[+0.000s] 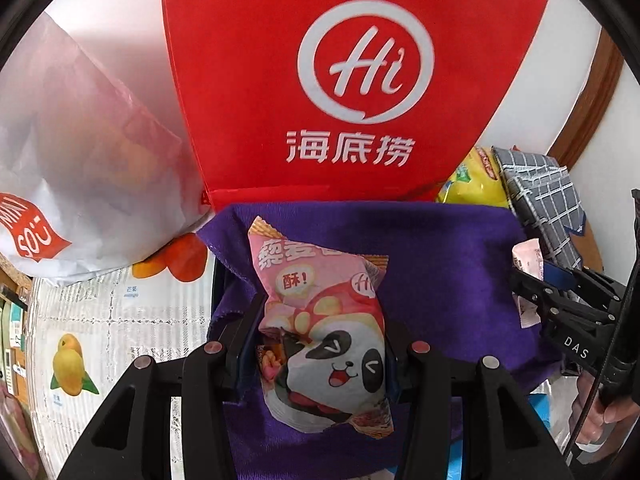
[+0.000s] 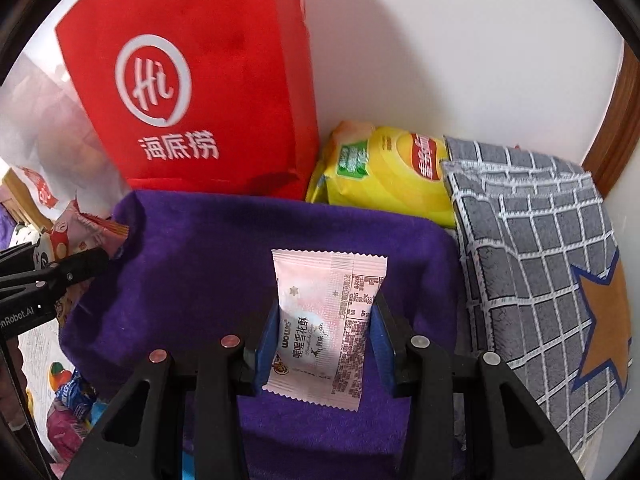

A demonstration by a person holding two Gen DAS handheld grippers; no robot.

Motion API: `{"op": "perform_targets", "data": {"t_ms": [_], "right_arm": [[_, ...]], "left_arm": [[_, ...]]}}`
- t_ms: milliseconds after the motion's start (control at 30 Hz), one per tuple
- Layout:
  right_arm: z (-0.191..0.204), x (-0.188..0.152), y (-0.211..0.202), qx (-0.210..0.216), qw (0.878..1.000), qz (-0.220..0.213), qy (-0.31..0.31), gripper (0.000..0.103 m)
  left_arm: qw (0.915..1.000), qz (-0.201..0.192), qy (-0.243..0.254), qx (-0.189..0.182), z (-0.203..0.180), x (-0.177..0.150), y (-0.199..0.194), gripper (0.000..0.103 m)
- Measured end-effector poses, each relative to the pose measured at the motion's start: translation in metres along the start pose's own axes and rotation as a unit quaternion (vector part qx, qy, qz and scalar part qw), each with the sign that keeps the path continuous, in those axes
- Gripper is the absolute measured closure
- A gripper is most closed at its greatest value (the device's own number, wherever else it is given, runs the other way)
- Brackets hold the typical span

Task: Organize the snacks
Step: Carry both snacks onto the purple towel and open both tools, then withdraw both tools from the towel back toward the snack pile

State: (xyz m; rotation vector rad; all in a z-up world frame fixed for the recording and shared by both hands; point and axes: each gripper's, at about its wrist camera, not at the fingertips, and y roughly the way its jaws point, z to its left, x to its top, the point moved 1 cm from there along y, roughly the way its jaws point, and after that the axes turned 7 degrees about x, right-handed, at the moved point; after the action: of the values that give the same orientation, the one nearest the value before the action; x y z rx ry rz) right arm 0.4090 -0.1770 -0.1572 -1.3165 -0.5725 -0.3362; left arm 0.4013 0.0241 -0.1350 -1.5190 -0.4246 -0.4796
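A pink snack bag with a panda face [image 1: 324,320] is clamped between the pads of my left gripper [image 1: 320,344], held over a purple fabric bin [image 1: 440,264]. In the right wrist view a pale pink snowflake-crisp packet [image 2: 324,324] sits pinched between the blue pads of my right gripper [image 2: 324,336], above the same purple bin [image 2: 200,248]. Each gripper shows in the other's view: the right gripper [image 1: 532,292] at the right edge with its packet, the left gripper [image 2: 80,260] at the left edge with the panda bag [image 2: 80,232].
A red Haidilao bag [image 1: 320,80] stands behind the bin against the white wall. A white Miniso bag [image 1: 72,160] lies to the left, a yellow chips bag [image 2: 384,172] and a grey checked fabric box [image 2: 532,248] to the right. Loose snacks [image 2: 72,400] lie on the fruit-print tablecloth [image 1: 100,320].
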Motion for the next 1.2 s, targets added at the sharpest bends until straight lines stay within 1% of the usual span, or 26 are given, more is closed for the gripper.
{"op": "perform_targets", "data": {"t_ms": [333, 733, 967, 1067, 1133, 1167, 1200], "right_arm": [[-0.008, -0.007, 0.029, -0.011, 0.999, 0.033, 0.005, 0.061], [-0.01, -0.011, 0.048, -0.012, 0.999, 0.049, 0.004, 0.06], [-0.011, -0.011, 0.055, -0.012, 0.999, 0.051, 0.003, 0.059], [-0.01, -0.009, 0.056, -0.013, 0.999, 0.05, 0.0, 0.054], [-0.009, -0.007, 0.054, -0.016, 0.999, 0.046, -0.002, 0.046], [-0.009, -0.006, 0.053, -0.018, 0.999, 0.044, -0.003, 0.041], [-0.009, -0.005, 0.052, -0.018, 0.999, 0.042, -0.004, 0.039]], "left_arm": [[0.9998, 0.019, 0.004, -0.005, -0.008, -0.002, 0.017, 0.057], [0.9995, 0.033, -0.001, -0.003, -0.006, -0.005, 0.023, 0.057], [0.9991, 0.042, 0.002, -0.001, -0.013, -0.005, 0.033, 0.056], [0.9991, 0.043, 0.003, 0.0, -0.015, -0.005, 0.034, 0.056], [0.9992, 0.04, 0.004, -0.001, -0.016, -0.005, 0.033, 0.056], [0.9992, 0.038, 0.004, -0.003, -0.016, -0.005, 0.032, 0.056], [0.9992, 0.039, 0.004, -0.005, -0.016, -0.005, 0.032, 0.056]]}}
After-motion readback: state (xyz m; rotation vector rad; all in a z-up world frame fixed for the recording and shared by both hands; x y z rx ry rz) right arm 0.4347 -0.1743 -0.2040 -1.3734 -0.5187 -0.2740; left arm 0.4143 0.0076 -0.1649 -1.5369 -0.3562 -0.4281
